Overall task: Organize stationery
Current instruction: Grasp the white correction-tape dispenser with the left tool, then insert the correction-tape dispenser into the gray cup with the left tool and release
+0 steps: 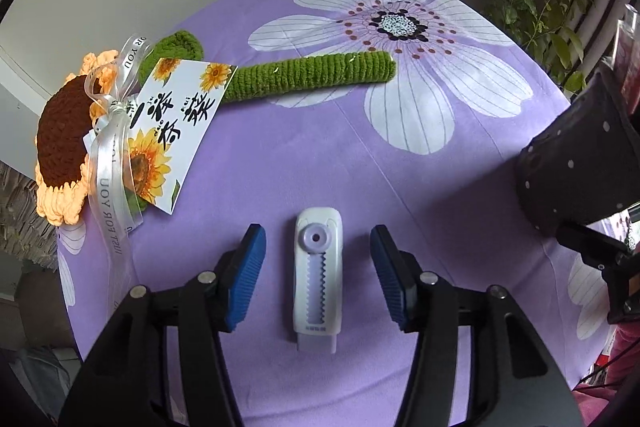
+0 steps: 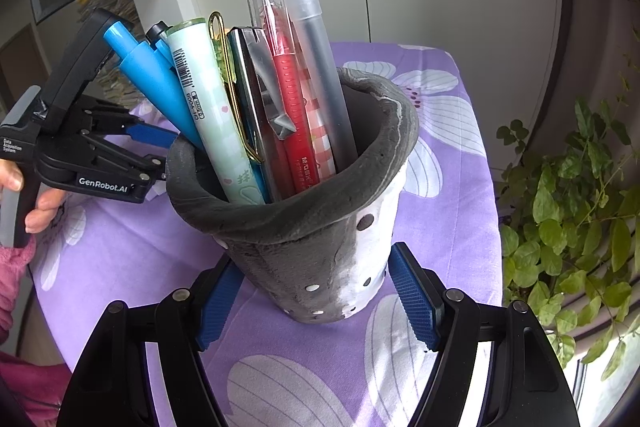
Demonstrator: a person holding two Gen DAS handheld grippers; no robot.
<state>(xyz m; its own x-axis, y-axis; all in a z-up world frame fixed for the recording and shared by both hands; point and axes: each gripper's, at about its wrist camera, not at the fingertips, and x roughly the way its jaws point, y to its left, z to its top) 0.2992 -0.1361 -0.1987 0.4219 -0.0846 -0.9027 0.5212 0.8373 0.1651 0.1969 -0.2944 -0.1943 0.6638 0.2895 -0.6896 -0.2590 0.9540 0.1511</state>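
Note:
A white and lilac retractable eraser (image 1: 318, 279) lies flat on the purple floral cloth (image 1: 312, 155). My left gripper (image 1: 318, 251) is open with its blue pads either side of the eraser, not touching it. In the right wrist view a dark grey polka-dot pen holder (image 2: 304, 235) is full of several pens, among them a blue pen (image 2: 150, 75), a red pen (image 2: 290, 99) and a frosted grey pen (image 2: 316, 43). My right gripper (image 2: 316, 291) has its pads against the holder's lower sides and grips it. The holder also shows in the left wrist view (image 1: 576, 163). The left gripper shows at left (image 2: 100, 147).
A crocheted sunflower (image 1: 64, 143) with a green stem (image 1: 312, 71), ribbon and printed card (image 1: 172, 131) lies at the cloth's left. A leafy plant (image 2: 572, 227) stands beyond the table's right edge. White cabinets are behind.

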